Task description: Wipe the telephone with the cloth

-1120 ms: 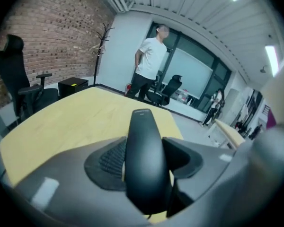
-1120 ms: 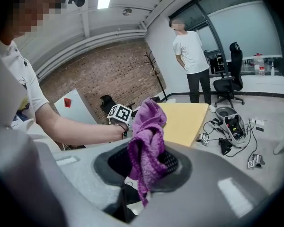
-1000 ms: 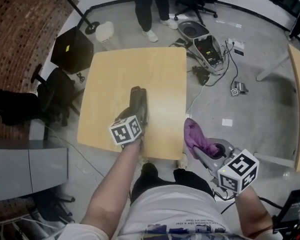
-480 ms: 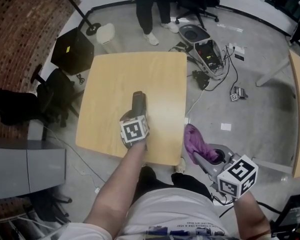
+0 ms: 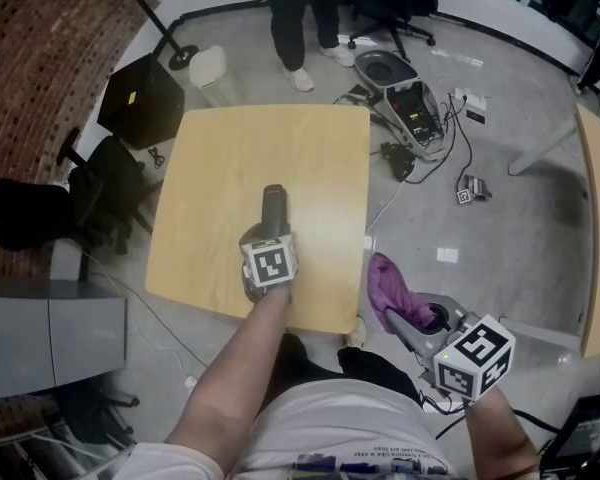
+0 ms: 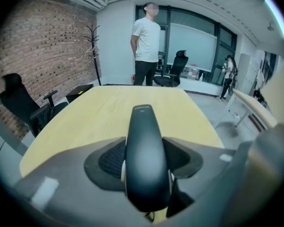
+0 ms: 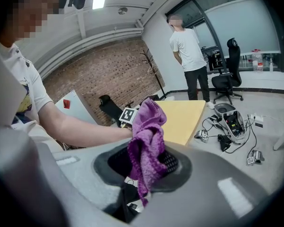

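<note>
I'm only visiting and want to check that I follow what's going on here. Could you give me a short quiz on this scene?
1. Which gripper holds the purple cloth?
2. What is clamped between the jaws of the left gripper? A: a mug. B: the black telephone. C: nothing.
3. True or false: the cloth is touching the telephone.

Key: 1. The right gripper. 2. B. 3. False: the cloth is held well apart from the telephone, off to the side.
</note>
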`<state>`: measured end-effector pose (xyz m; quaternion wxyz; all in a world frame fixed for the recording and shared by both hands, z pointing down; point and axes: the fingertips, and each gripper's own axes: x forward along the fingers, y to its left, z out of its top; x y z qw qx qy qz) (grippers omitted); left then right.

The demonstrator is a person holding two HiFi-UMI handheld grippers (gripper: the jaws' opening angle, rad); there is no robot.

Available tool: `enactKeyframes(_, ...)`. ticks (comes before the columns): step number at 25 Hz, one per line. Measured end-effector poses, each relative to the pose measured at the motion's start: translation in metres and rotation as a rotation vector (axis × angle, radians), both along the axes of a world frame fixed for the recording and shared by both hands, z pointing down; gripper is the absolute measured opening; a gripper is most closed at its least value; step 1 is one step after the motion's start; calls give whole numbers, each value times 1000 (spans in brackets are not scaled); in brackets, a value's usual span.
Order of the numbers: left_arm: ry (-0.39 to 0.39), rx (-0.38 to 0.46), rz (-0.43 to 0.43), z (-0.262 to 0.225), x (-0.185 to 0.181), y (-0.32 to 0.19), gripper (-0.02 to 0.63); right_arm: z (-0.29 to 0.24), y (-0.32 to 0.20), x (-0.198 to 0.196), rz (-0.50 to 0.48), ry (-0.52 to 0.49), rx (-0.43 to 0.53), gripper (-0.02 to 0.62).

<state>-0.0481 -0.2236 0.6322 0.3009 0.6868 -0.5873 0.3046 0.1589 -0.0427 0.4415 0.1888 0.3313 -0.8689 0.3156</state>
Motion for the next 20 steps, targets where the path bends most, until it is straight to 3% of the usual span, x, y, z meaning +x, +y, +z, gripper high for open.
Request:
enactKeyframes(6, -100, -55, -15, 8, -16, 7, 296, 1, 3, 3, 4, -4, 2, 84)
enactKeyframes(10, -89, -56, 2, 9, -14, 12, 339, 2, 2, 5, 2, -7, 8, 84)
enactKeyframes(15, 8, 10, 114, -10, 7, 19, 370, 2, -1, 3, -5, -15, 28, 84)
enactKeyframes(20, -26, 97, 155, -47, -9, 41, 377, 4, -2, 1, -41, 29, 92, 84)
